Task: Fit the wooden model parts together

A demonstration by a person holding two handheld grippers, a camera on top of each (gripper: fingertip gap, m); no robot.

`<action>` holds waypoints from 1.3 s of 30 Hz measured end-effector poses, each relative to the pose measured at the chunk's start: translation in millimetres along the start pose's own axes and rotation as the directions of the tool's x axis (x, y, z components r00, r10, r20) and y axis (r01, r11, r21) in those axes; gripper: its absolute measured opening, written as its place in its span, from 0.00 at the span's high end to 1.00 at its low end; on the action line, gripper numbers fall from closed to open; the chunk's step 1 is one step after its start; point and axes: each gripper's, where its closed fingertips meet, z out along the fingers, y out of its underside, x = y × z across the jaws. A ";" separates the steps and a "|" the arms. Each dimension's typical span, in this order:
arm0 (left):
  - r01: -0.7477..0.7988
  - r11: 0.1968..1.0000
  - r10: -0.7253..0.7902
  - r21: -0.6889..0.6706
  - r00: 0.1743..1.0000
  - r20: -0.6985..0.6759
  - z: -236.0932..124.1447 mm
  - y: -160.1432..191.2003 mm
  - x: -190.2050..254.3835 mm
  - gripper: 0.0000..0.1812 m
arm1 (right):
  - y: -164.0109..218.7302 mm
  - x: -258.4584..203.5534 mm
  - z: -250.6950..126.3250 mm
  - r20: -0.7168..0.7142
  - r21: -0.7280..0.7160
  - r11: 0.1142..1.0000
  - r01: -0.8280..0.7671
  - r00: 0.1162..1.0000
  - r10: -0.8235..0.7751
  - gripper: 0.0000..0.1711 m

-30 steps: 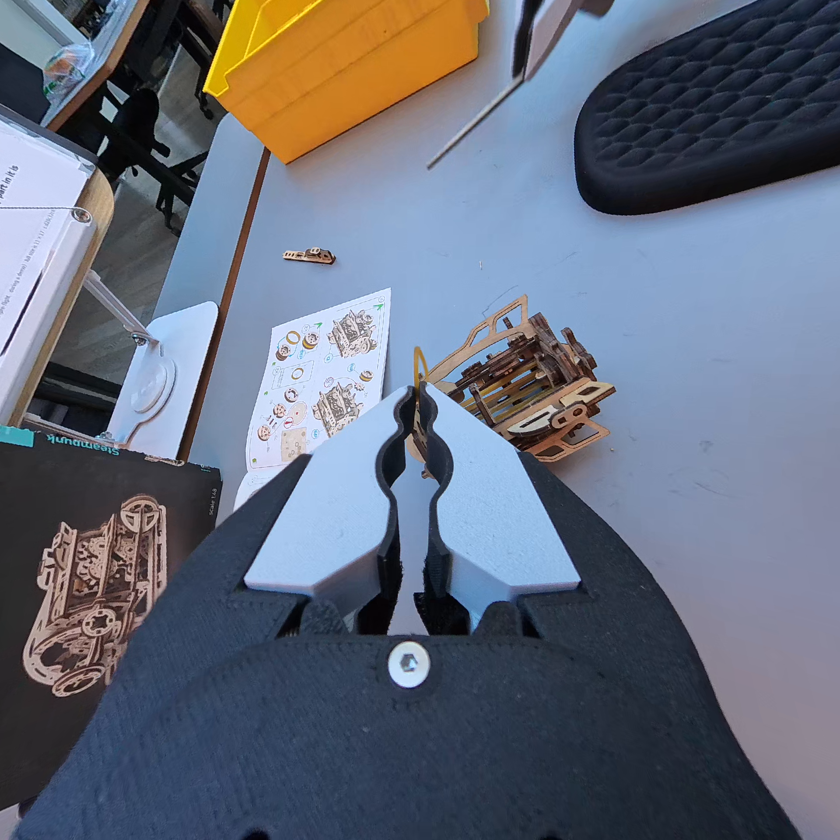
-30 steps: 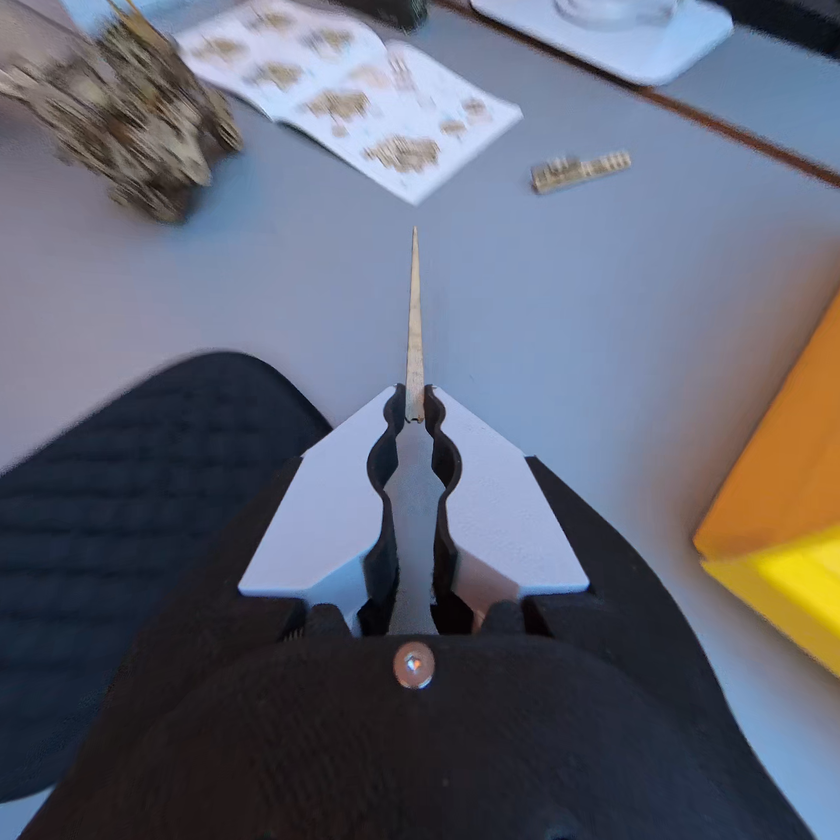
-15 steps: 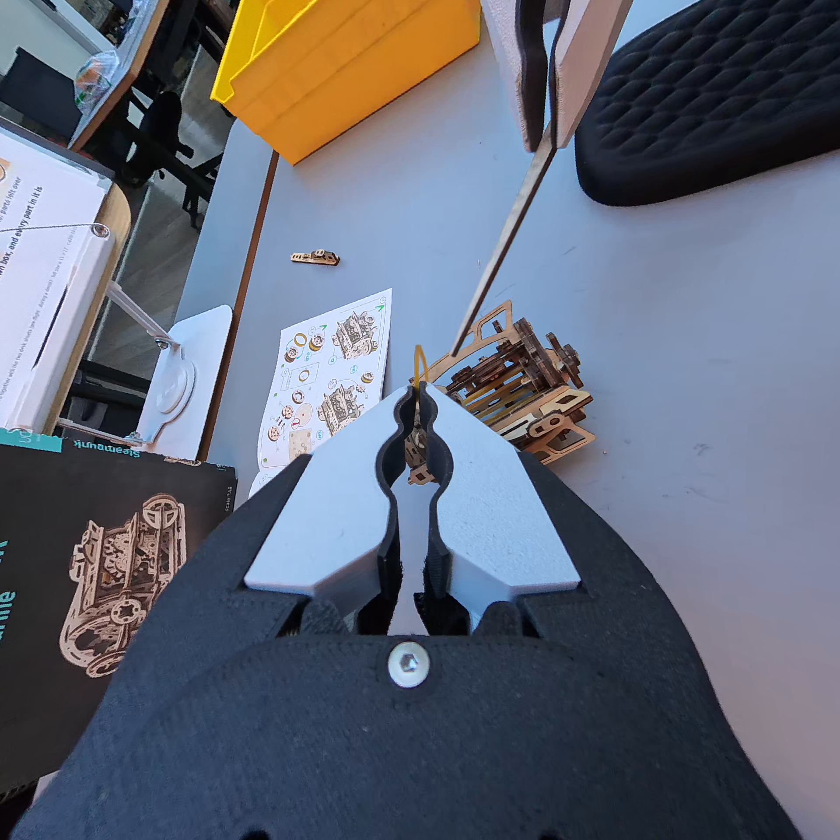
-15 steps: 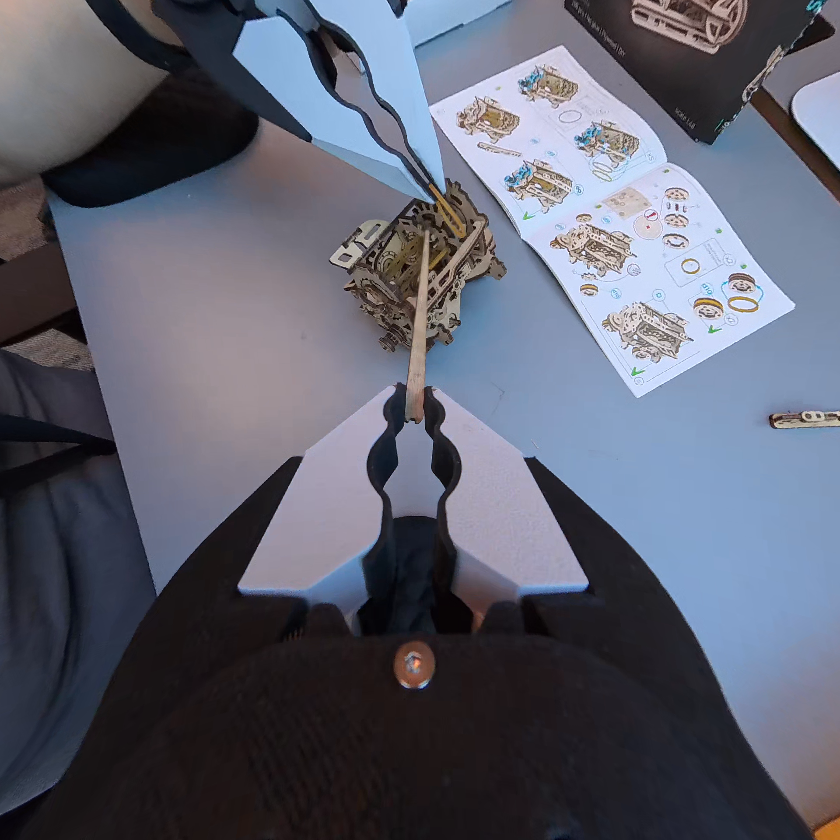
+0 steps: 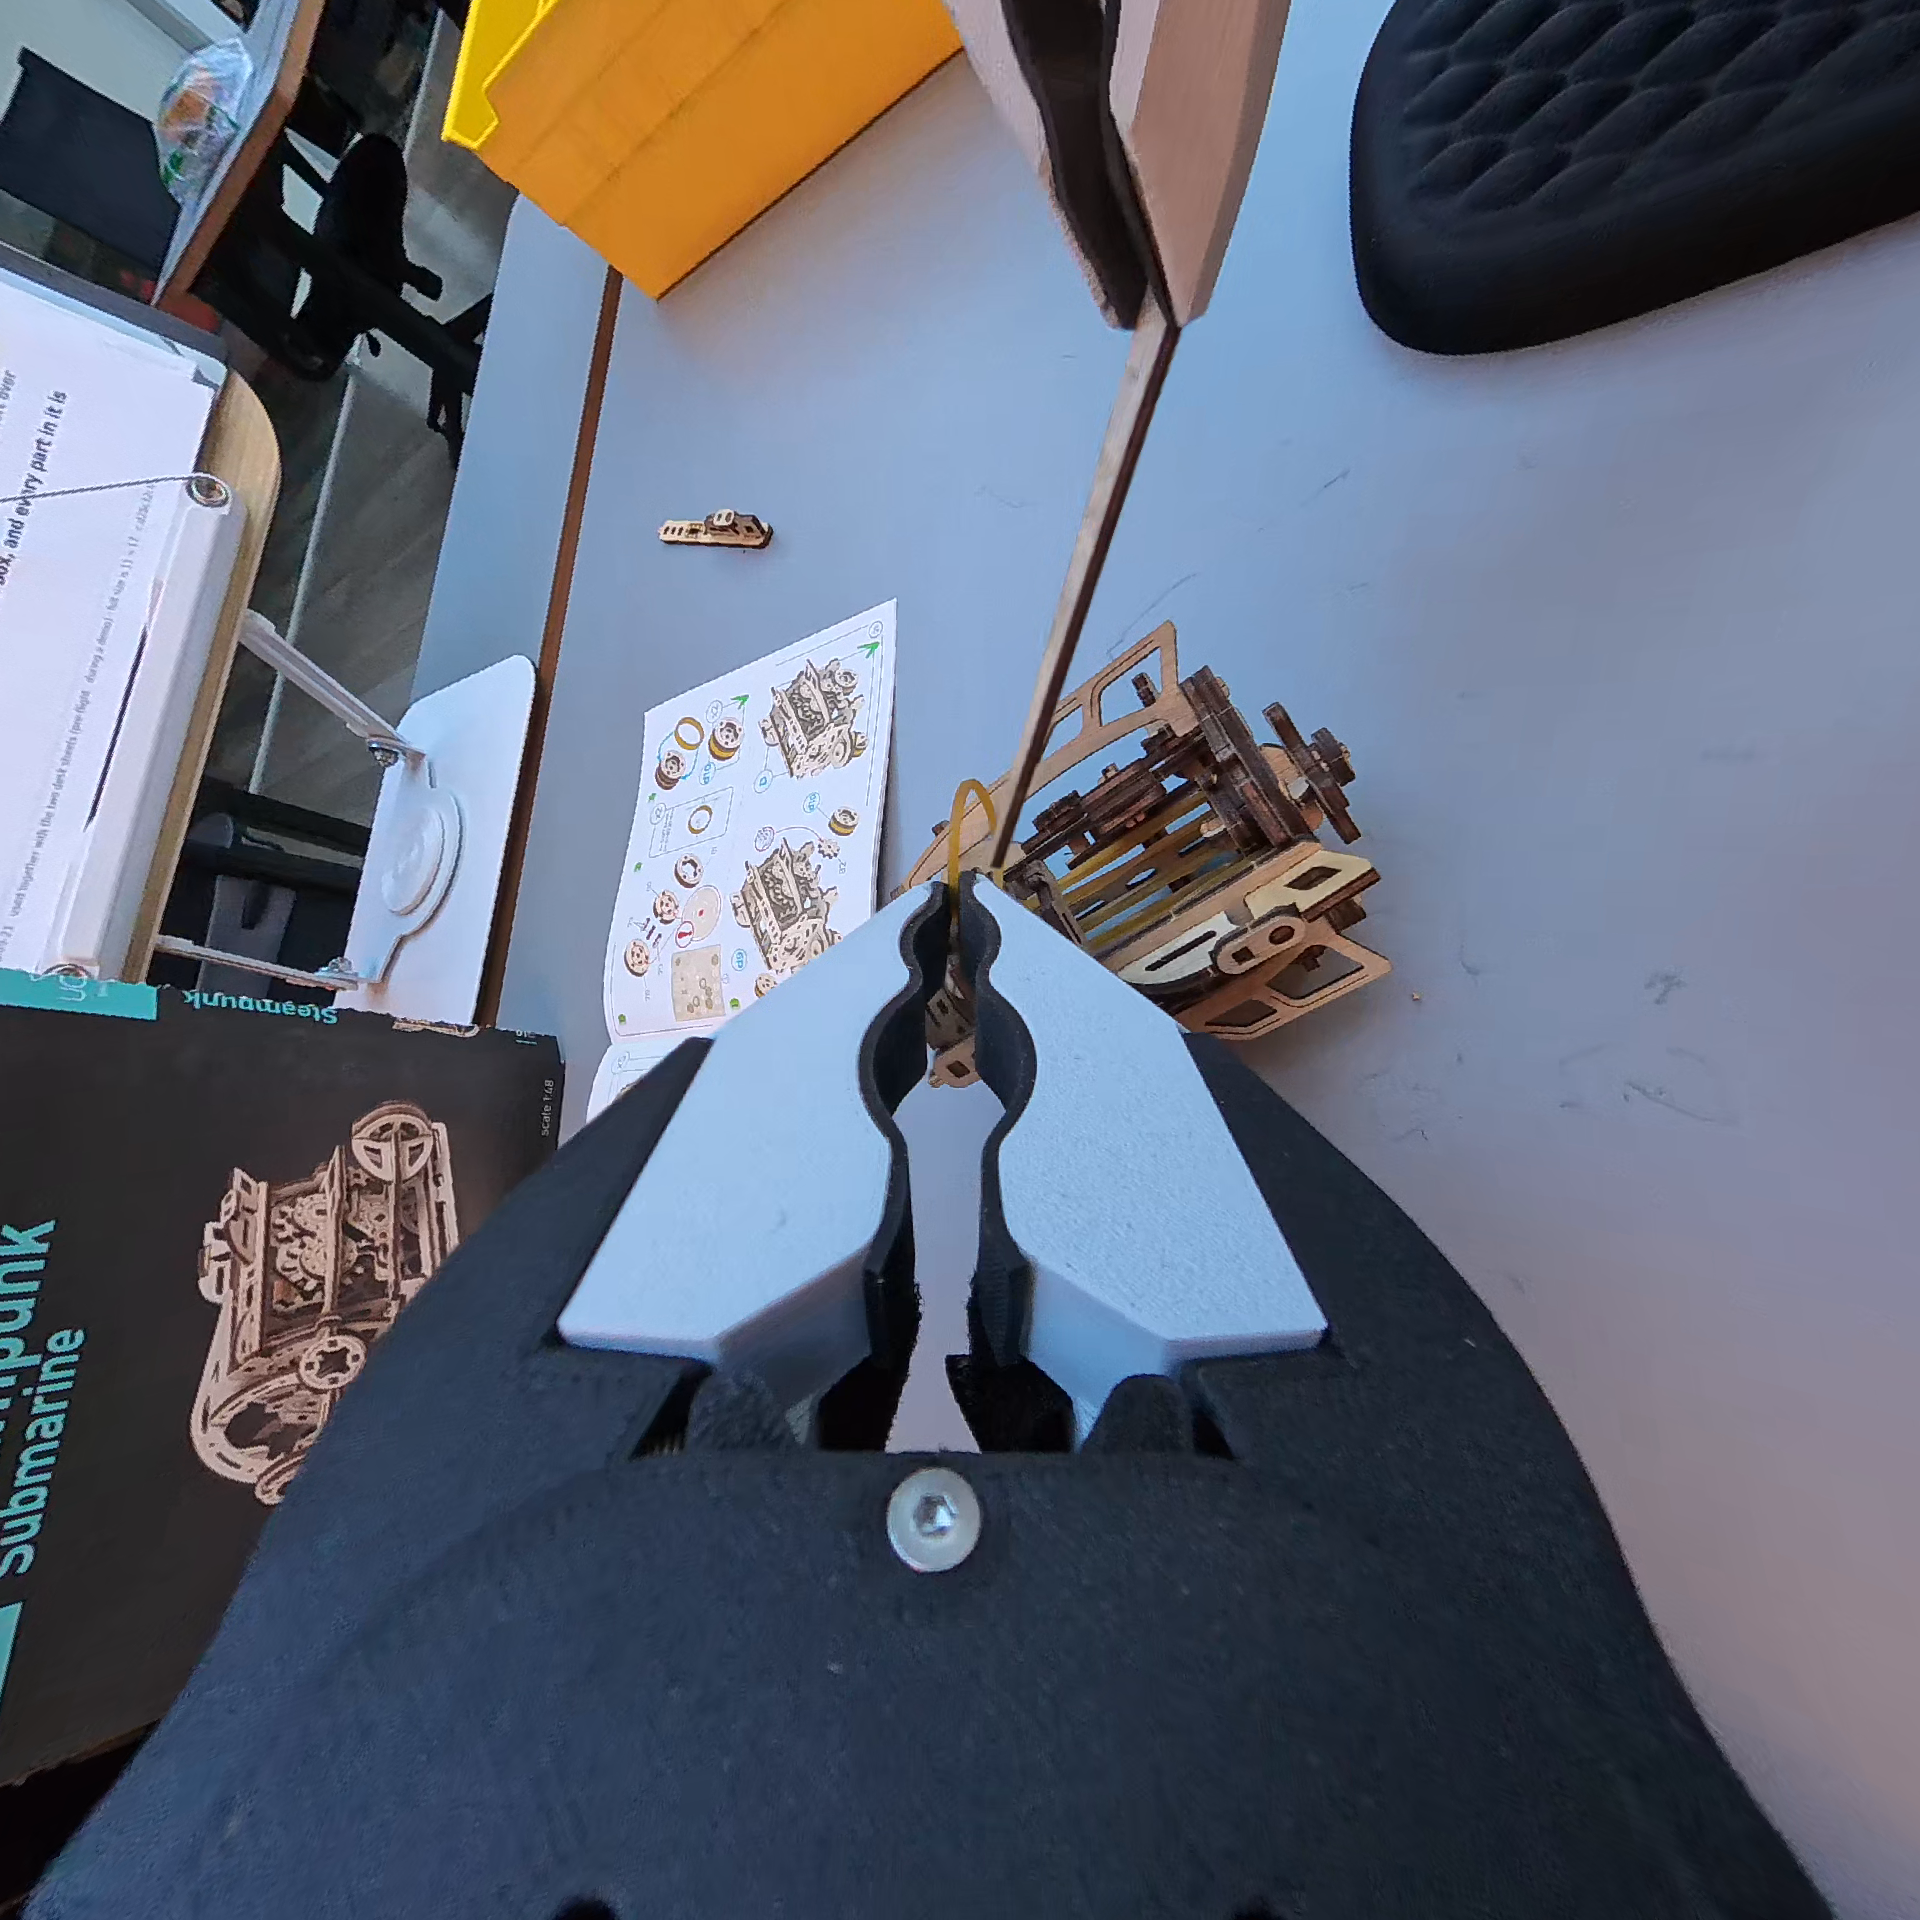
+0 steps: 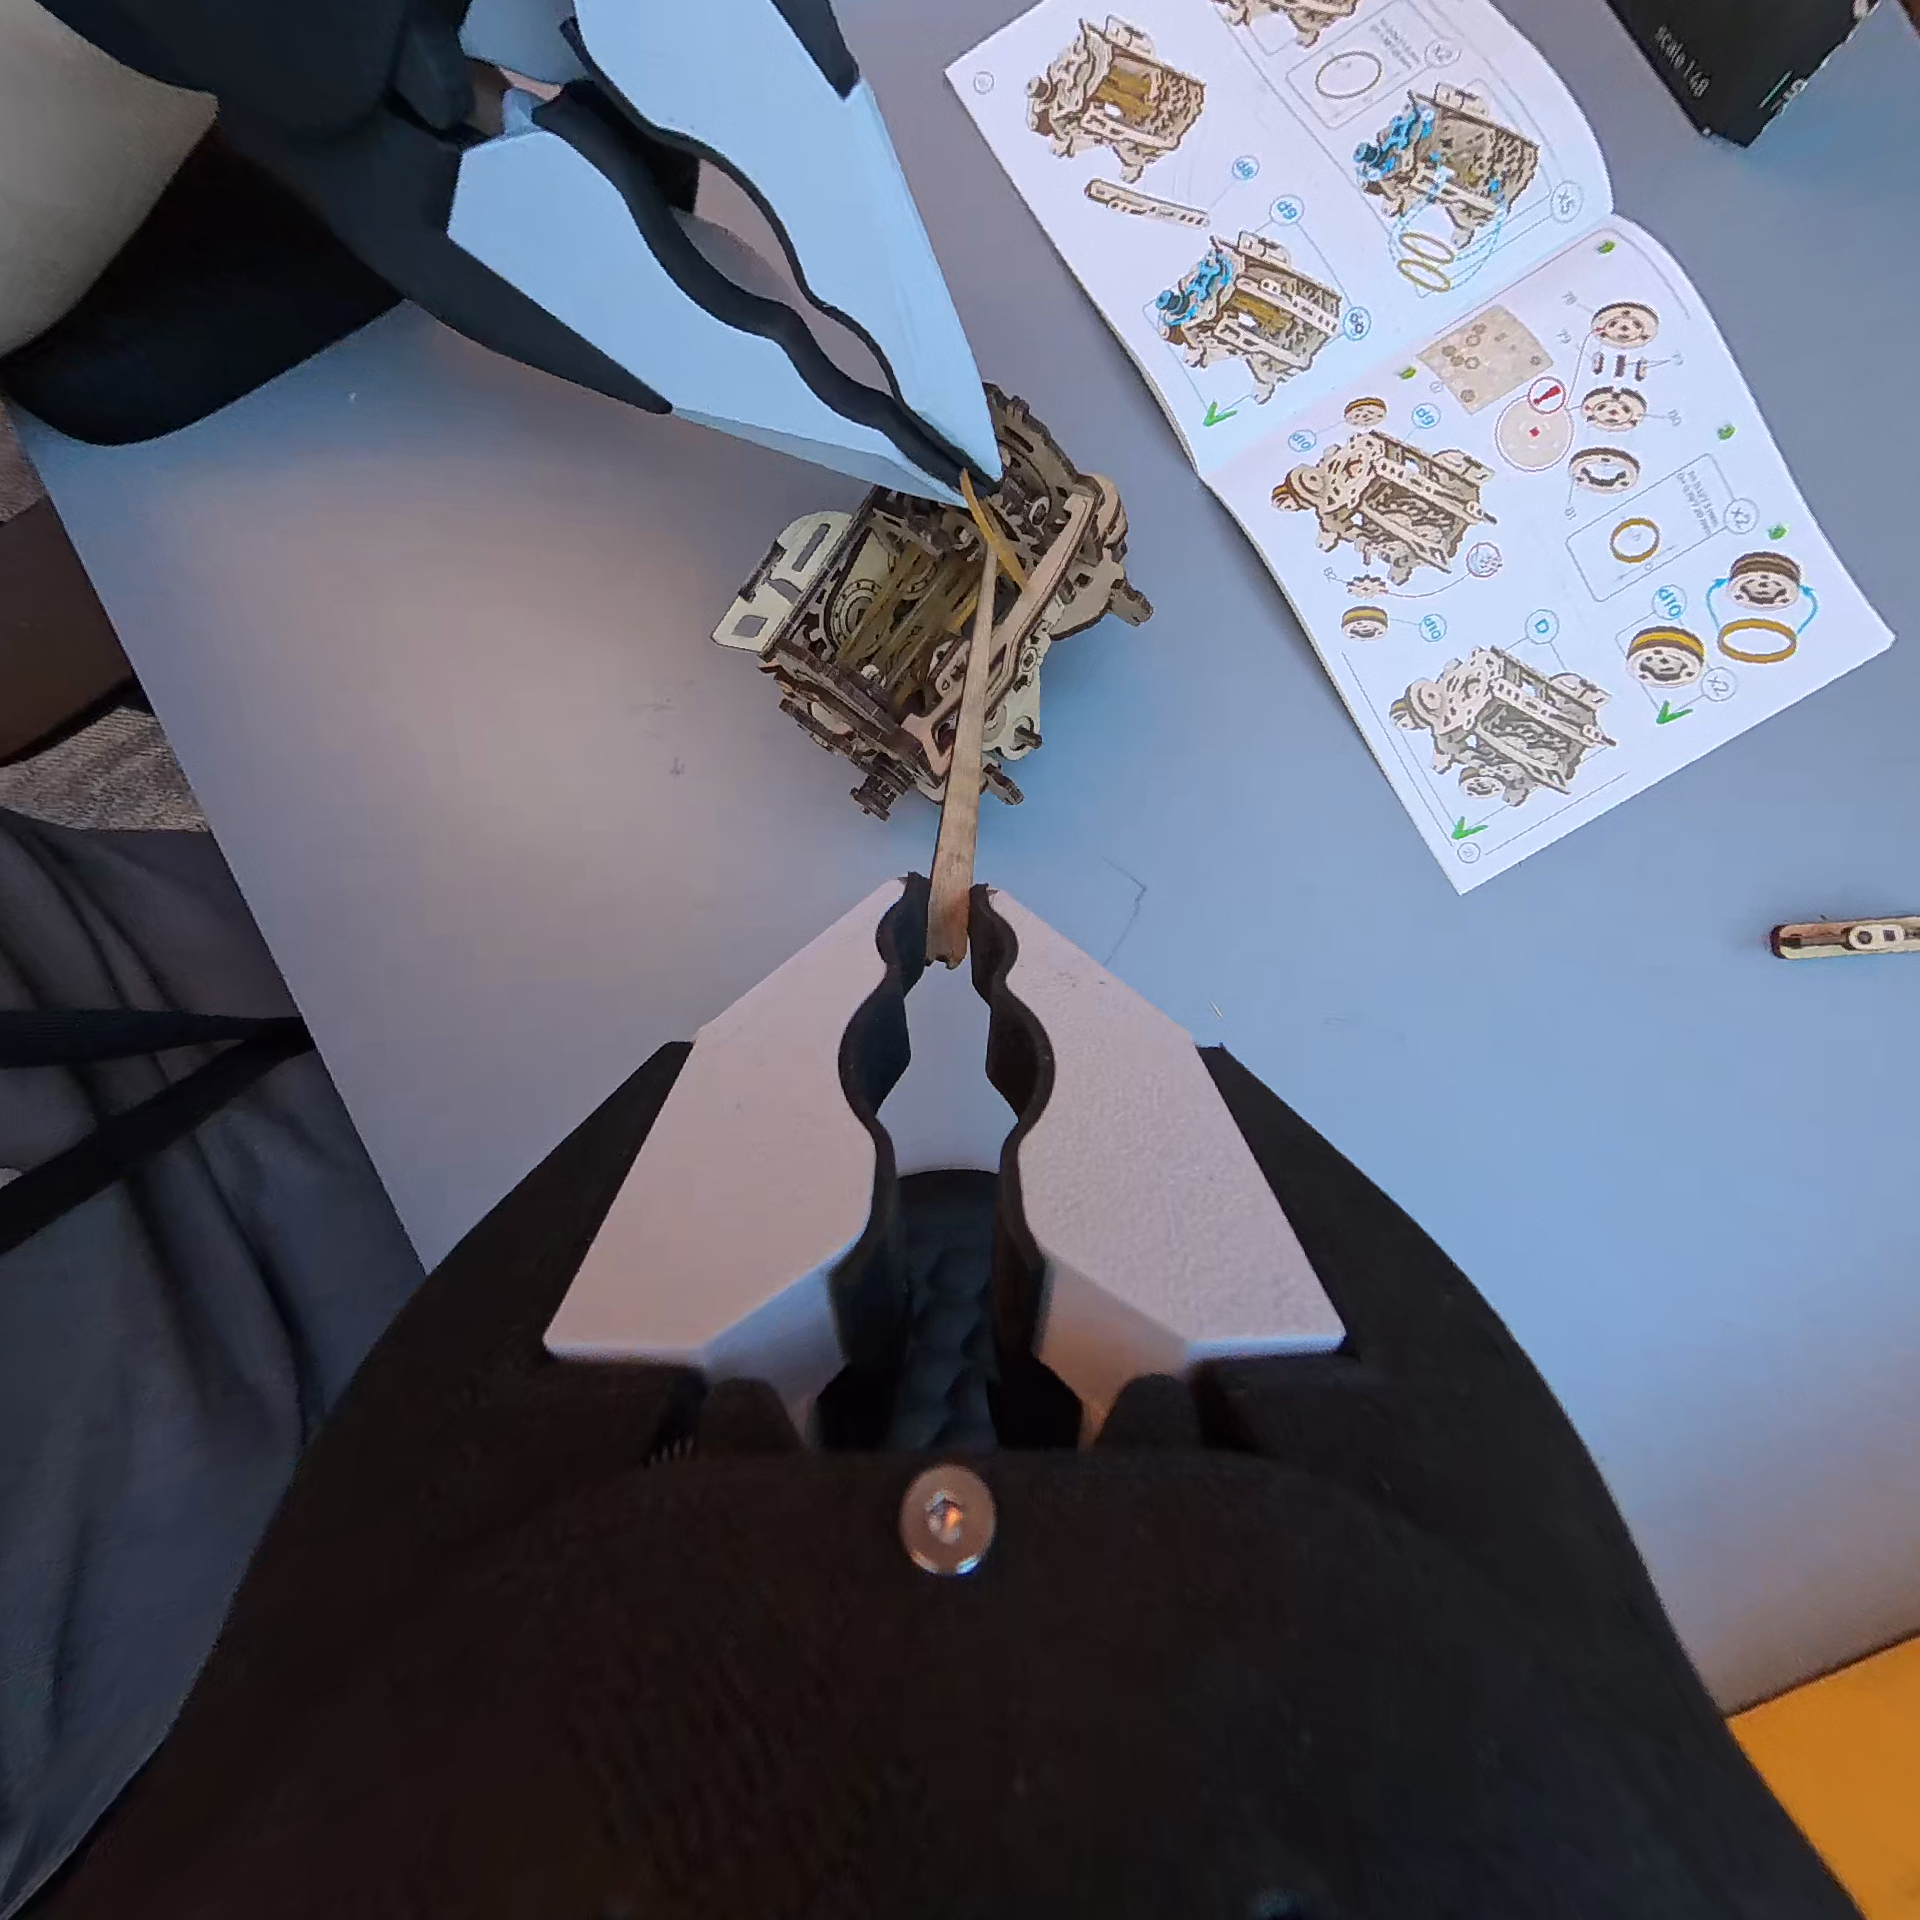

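A partly built wooden model [image 5: 1195,883] lies on the grey table [image 5: 1558,1143]. My left gripper [image 5: 958,885] is shut on a yellow rubber band [image 5: 968,816] that loops up from the model's near end. My right gripper [image 6: 943,906] is shut on a thin wooden stick [image 6: 964,748]. The stick's far tip reaches into the model [image 6: 894,634] beside the band [image 6: 987,535] and the left gripper's tips [image 6: 977,480]. In the left wrist view the right gripper [image 5: 1148,307] comes in from the top, and the stick [image 5: 1091,561] slants down to the band.
An open instruction booklet [image 5: 769,810] lies left of the model, also in the right wrist view [image 6: 1455,416]. A black kit box [image 5: 208,1247], a white lamp base [image 5: 447,831], a yellow bin [image 5: 707,104] and a black cushion [image 5: 1662,156] stand around. A small loose wooden piece [image 5: 717,532] lies far left.
My right gripper has swung round with the stick and come close, bringing the stick's tip to the model by the band. My left gripper has stayed shut on the band.
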 end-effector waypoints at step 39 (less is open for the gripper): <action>-0.067 0.996 0.069 -0.060 0.997 0.022 2.1 4.8 2.9 1.00 | -5.4 3.9 7.7 -0.003 -0.045 0.998 -0.038 0.999 0.038 0.96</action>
